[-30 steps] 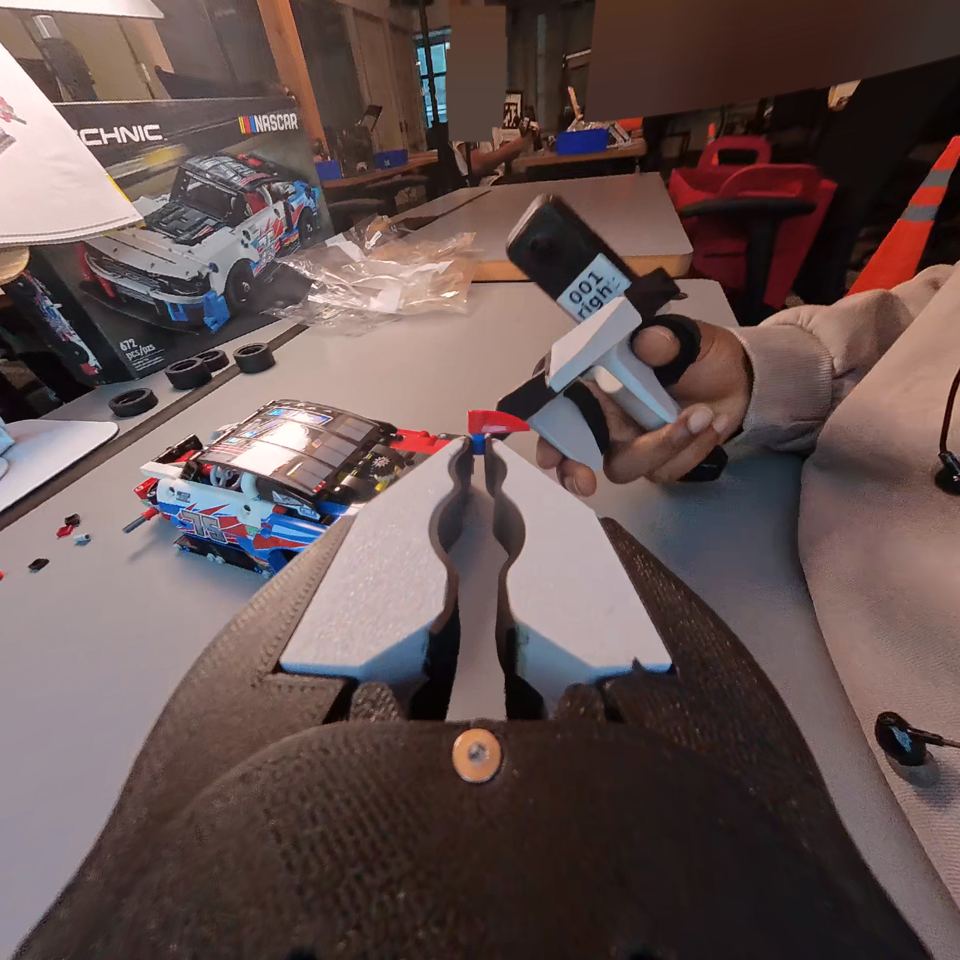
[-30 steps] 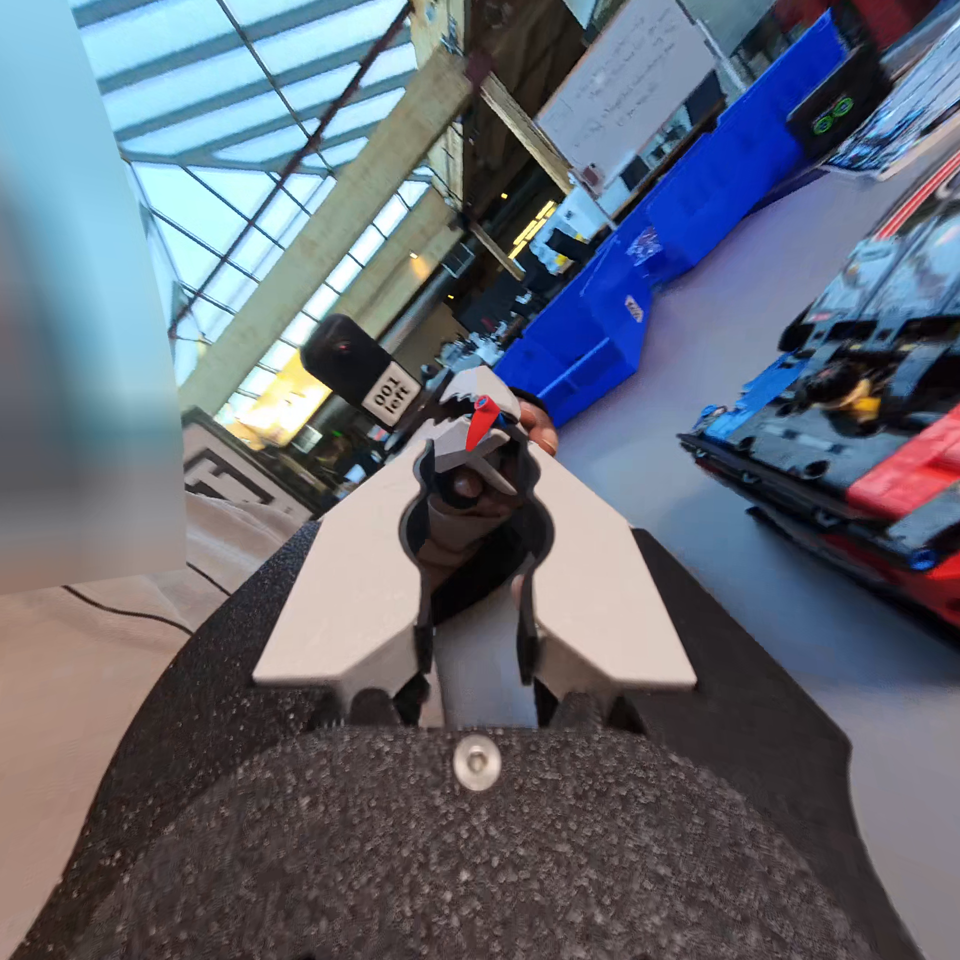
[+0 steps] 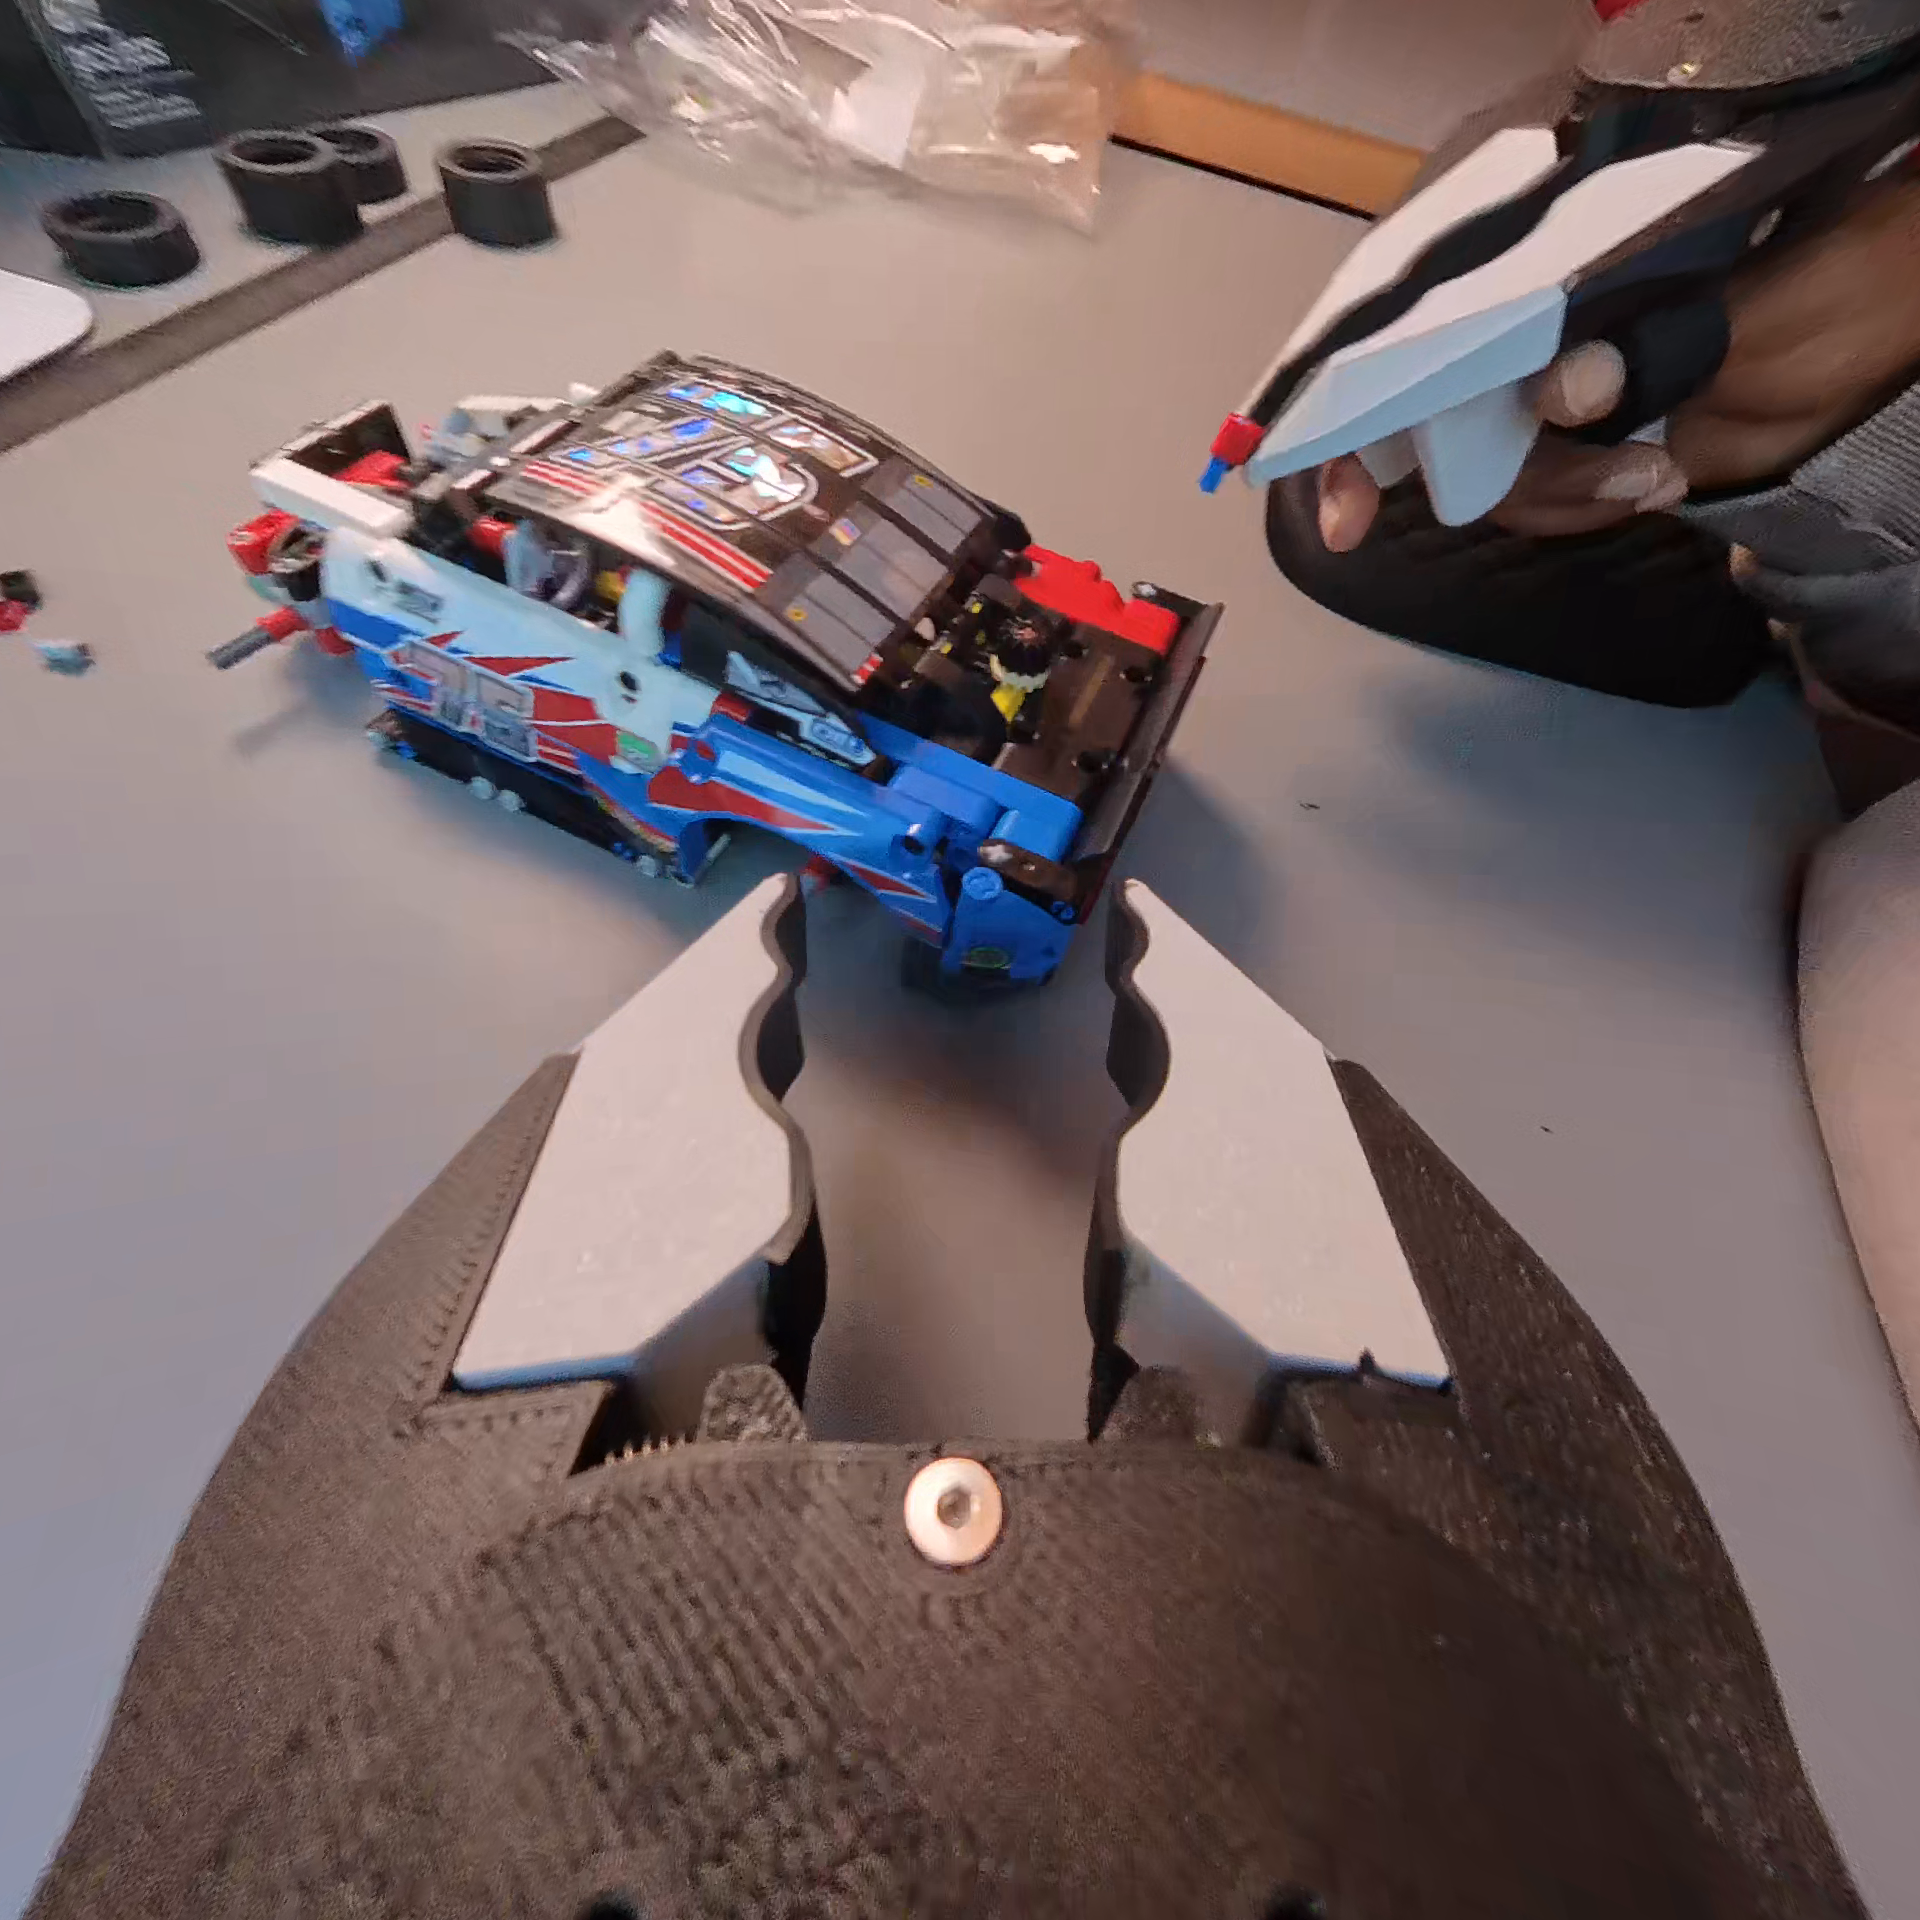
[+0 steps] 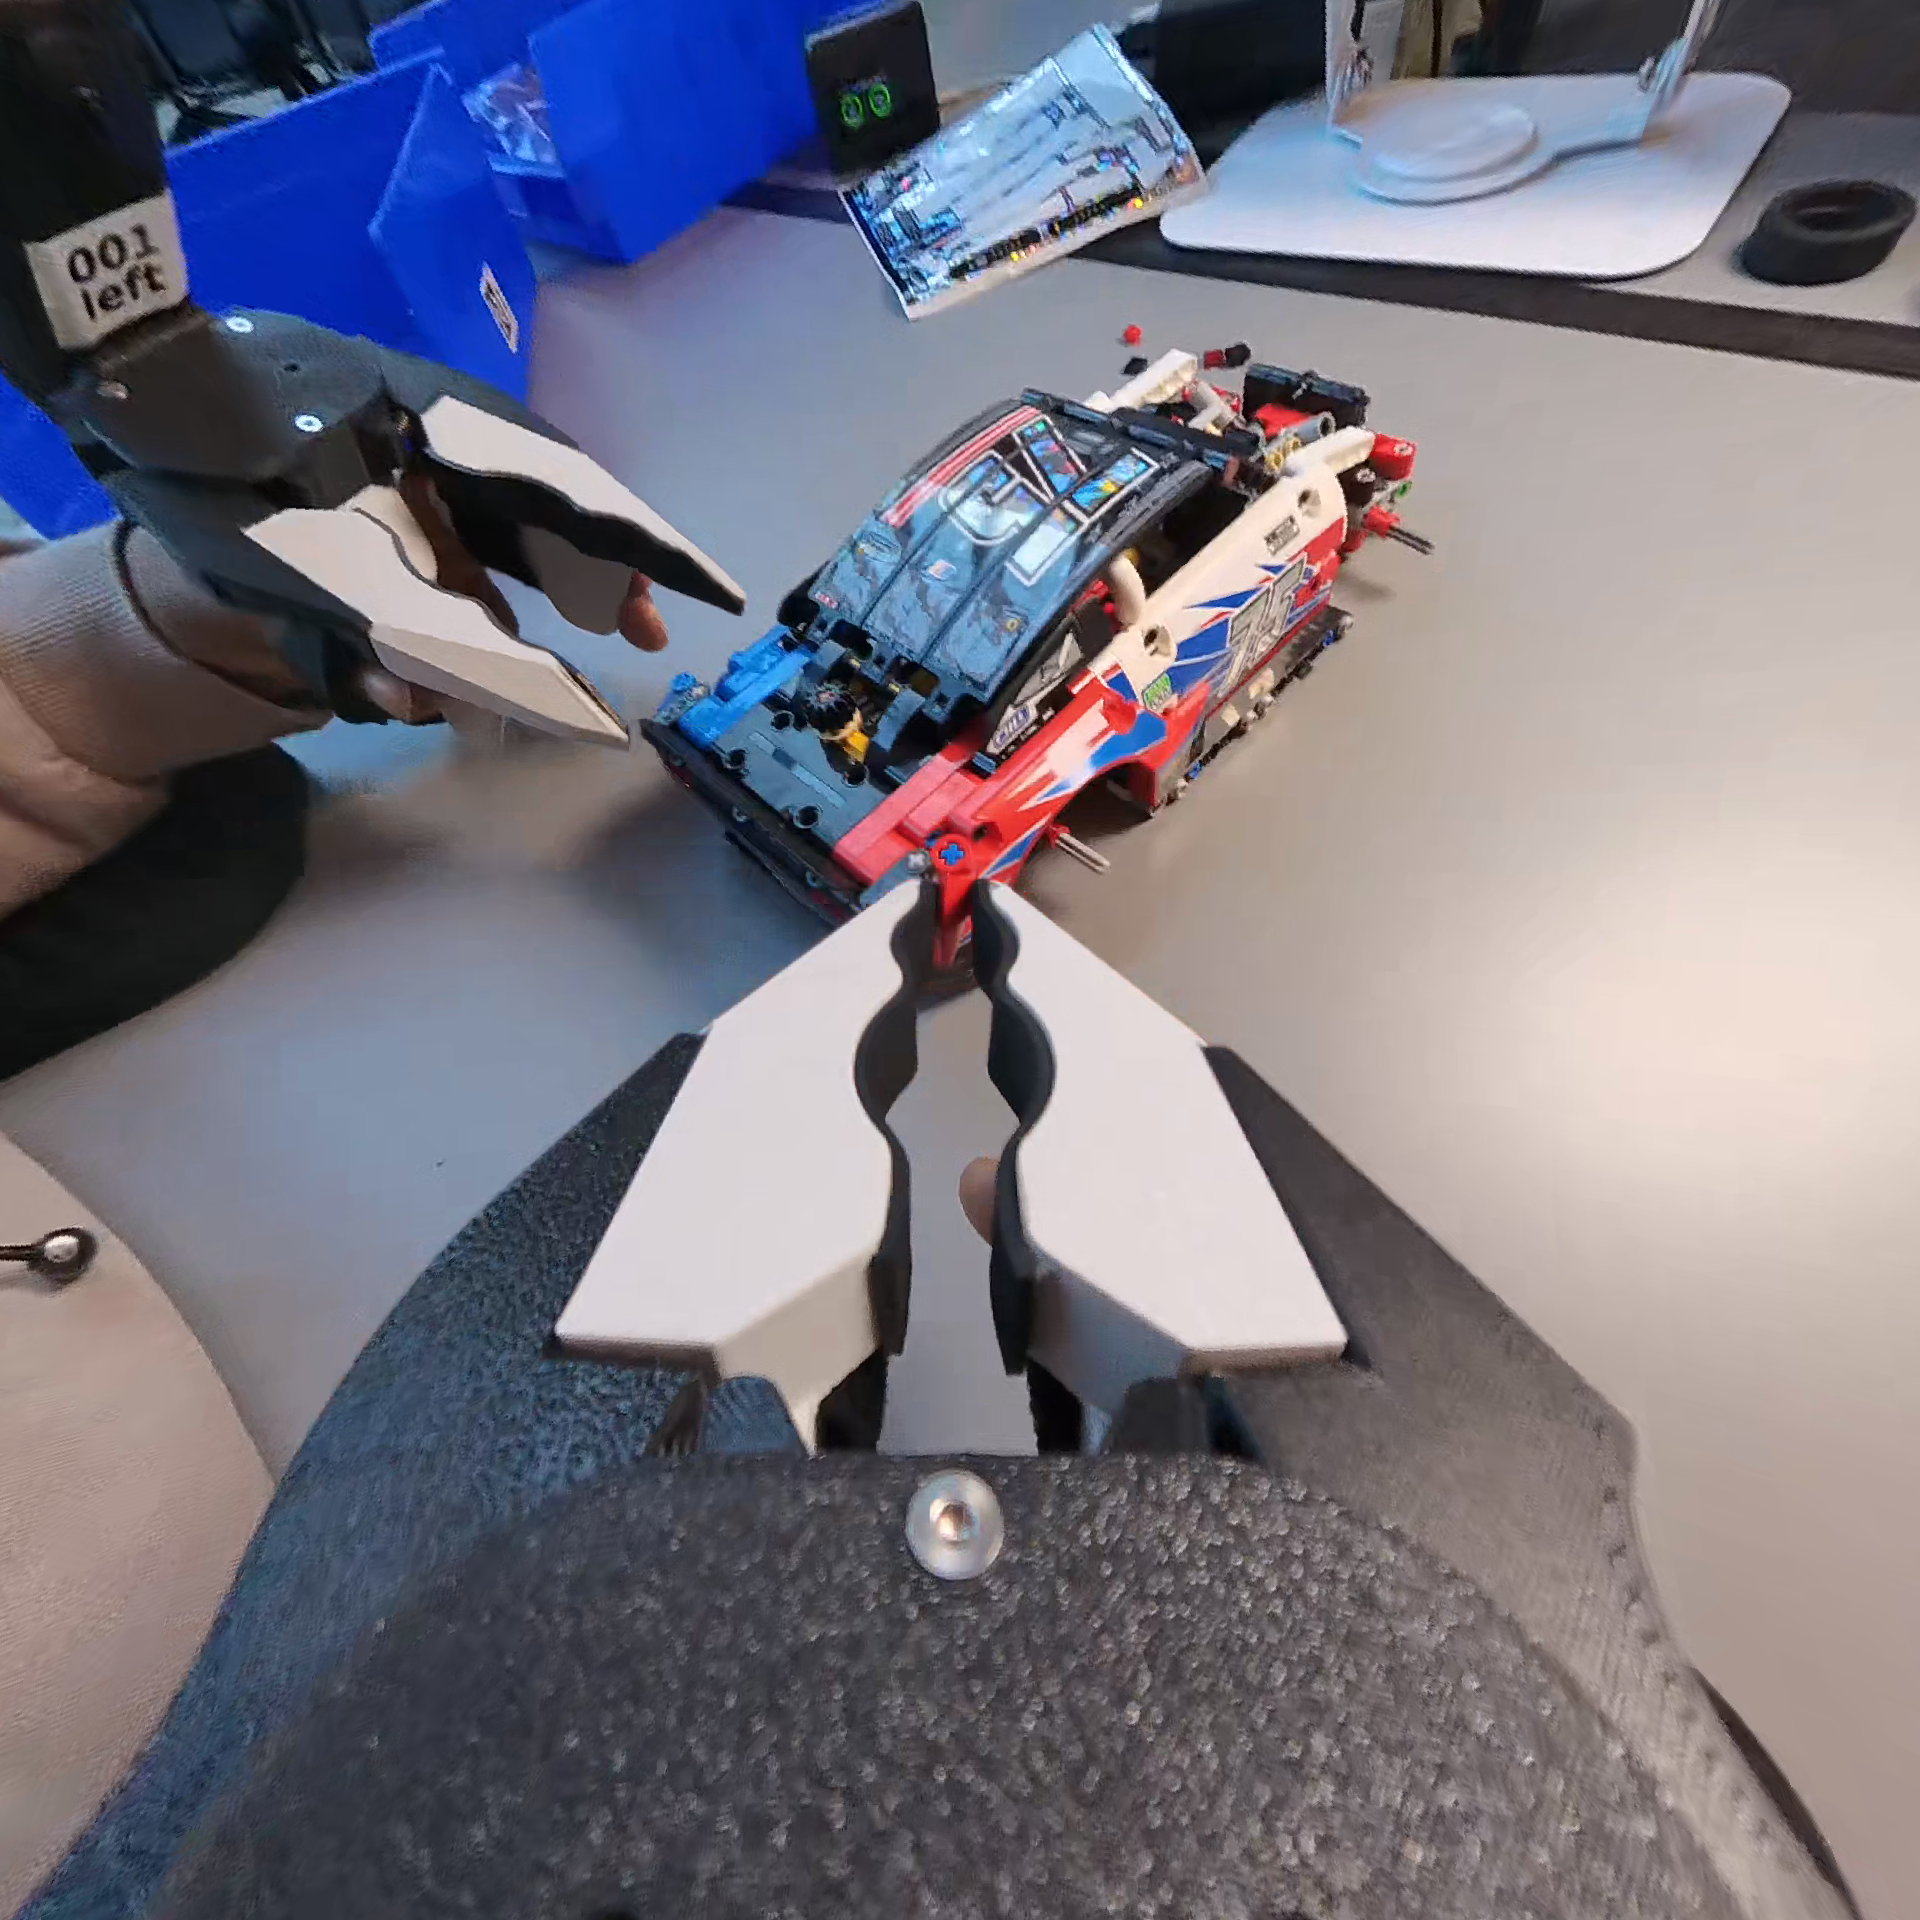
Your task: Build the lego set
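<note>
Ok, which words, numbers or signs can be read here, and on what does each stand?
I do not quote writing; these things bear it.
White tag on the left gripper: sharp print.
Lego car side: large decal, small stickers.
Blue bin: white label, blurred.
Foil sheet: too small.
Dark box: blurred.

A grey table [image 3: 1351, 935] carries the lego car [image 3: 707, 644] just ahead of the left jaws. Beyond it lie black tyres [image 3: 281, 187], a clear plastic bag [image 3: 883, 94], and small loose pieces [image 3: 42, 623] far left.
</note>
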Available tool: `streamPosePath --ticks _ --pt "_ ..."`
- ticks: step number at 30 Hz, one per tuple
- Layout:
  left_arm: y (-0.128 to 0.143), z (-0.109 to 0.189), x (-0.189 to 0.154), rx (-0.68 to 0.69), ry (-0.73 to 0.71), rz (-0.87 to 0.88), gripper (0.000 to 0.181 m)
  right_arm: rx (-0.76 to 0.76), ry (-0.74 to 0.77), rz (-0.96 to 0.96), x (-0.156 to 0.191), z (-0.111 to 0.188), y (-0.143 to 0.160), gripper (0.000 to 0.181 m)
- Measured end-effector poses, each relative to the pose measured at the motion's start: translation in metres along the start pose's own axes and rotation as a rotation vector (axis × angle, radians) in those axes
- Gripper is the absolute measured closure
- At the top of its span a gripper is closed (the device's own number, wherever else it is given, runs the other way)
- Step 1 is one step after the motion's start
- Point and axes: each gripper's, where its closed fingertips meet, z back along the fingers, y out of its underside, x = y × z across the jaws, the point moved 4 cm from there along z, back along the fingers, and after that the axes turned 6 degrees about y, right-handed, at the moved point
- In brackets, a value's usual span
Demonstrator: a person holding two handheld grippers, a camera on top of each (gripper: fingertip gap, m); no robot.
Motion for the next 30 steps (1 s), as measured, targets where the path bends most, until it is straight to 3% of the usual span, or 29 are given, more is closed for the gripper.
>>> streamPosePath --ticks 5,8,18,21,26,30 --pt "-0.011 -0.025 -0.023 0.051 0.025 -0.147 0.159 0.044 0.005 -0.022 -0.007 -0.005 0.010 0.178" --pt "-0.013 -0.038 -0.036 0.100 0.001 -0.259 0.159 0.053 0.040 -0.033 -0.021 -0.003 0.012 0.178" --pt "-0.026 -0.066 -0.054 0.101 0.147 -0.249 0.158 0.154 0.047 0.045 -0.060 -0.005 0.001 0.178" --pt "-0.035 -0.061 -0.047 0.079 0.186 -0.238 0.156 0.209 0.034 0.091 -0.063 -0.010 0.002 0.178" --pt "-0.059 -0.049 -0.017 0.053 0.112 -0.257 0.156 0.266 0.004 0.106 -0.062 -0.012 0.002 0.178" --pt "-0.075 -0.060 -0.007 0.087 0.100 -0.316 0.156 0.298 -0.011 0.083 -0.061 -0.012 0.002 0.178"
